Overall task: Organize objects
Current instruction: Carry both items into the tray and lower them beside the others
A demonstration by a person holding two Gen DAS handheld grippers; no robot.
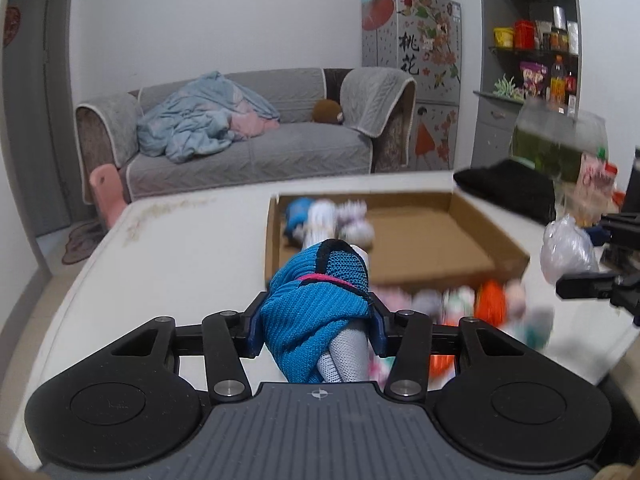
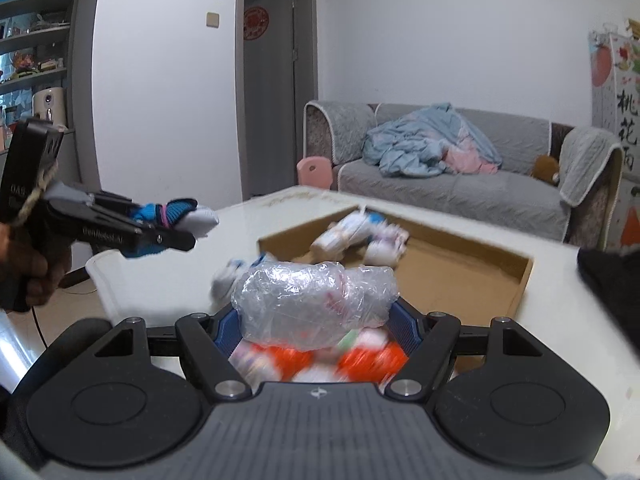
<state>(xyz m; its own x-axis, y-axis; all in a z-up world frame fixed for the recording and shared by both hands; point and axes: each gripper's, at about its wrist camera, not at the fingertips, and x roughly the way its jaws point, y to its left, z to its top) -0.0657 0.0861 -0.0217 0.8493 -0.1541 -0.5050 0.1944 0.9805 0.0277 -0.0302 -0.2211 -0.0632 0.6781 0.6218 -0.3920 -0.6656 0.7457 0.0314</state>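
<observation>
Left wrist view: left gripper (image 1: 318, 322) is clamping a blue sock roll (image 1: 320, 300), jaws narrowed onto it, white sock end poking out below. It is hanging above the table (image 1: 180, 248), just short of the near-left corner of the box (image 1: 460, 236). Right wrist view is showing the same roll (image 2: 176, 210) in the air, well left of the box (image 2: 516, 280).

Right gripper (image 2: 316, 316) is pinching a plastic-wrapped bundle (image 2: 316, 304); jaws closed in on it from both sides. It is hovering over the loose pile (image 2: 320, 360) at the box's near edge. Contents of the wrap are too blurred to name.

Progress, judging from layout:
- A few rolls (image 1: 328, 220) are already lying in the box's far-left corner; most of the box floor is bare.
- Two items are in transit, one per gripper.
- A cluster of orange, white and pink rolls (image 1: 472, 304) is sitting on the table in front of the box, not yet sorted. Motion blur is making an exact count impossible.

Estimate: early-to-mid run. Black cloth (image 1: 508, 188) beside the box may or may not be part of the job; cannot tell.
</observation>
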